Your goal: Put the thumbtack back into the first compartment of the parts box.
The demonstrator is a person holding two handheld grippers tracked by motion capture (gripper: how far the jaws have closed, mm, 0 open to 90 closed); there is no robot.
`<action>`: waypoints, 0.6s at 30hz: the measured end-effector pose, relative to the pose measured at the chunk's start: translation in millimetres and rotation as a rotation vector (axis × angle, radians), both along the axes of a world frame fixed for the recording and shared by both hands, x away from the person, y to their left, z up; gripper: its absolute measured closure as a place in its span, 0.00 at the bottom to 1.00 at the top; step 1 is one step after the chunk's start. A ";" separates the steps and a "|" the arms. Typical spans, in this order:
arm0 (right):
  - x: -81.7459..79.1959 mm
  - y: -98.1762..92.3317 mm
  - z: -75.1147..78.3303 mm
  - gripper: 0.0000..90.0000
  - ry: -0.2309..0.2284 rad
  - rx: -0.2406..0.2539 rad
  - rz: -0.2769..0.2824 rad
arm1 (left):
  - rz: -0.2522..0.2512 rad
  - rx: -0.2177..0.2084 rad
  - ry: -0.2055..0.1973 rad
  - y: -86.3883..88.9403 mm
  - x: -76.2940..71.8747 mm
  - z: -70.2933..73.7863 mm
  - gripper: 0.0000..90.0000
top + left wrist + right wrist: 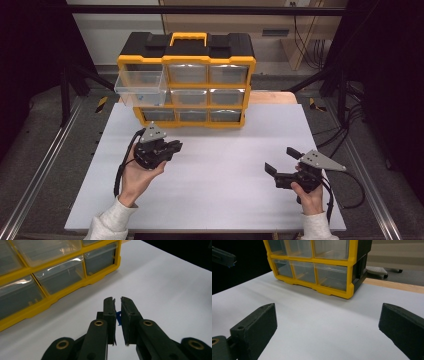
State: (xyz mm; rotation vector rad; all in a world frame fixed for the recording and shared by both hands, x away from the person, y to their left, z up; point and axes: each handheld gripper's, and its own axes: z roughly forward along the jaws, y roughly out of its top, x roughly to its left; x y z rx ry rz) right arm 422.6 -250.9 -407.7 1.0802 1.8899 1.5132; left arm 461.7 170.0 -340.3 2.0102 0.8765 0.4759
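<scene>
Left gripper: I saw the left gripper point(176, 146) raised a little above the white counter point(220, 165), in front of the lower left part of the storage box point(186, 80), and it pointed to the right in the high view.
Left jaws: In the left gripper view the jaws were almost together, and they were clamped on a small blue piece point(118, 318). Only a thin edge of the piece was visible between them, so I could not say what it was.
Blue piece: It was in the left jaws, above the counter and not touching it, near the bottom row of drawers.
Right gripper: The right gripper point(281, 161) was over the right part of the counter, well apart from the left one.
Right jaws: They stood wide apart, with only the bare counter between them in the right gripper view.
Storage box: I saw a yellow and black box with a yellow handle on top and three rows of clear drawers, standing at the far side of the counter.
Open drawer: The drawer point(141, 88) at the left was pulled out toward me, and it stuck out beyond the left side of the box. I saw something small and blue inside it, but it was too small to tell more.
Other drawers: They appeared to be pushed in.
</scene>
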 end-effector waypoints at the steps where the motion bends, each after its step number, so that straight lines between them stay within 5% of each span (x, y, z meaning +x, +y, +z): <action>1: -0.1 -0.1 0.1 0.02 0.001 -0.001 0.001 | 0.002 -0.001 -0.003 0.7 -0.3 2.0 0.92; 18: -0.7 -0.8 0.8 0.02 0.003 -0.002 -0.001 | 0.021 0.004 -0.039 16.4 -2.2 30.9 0.92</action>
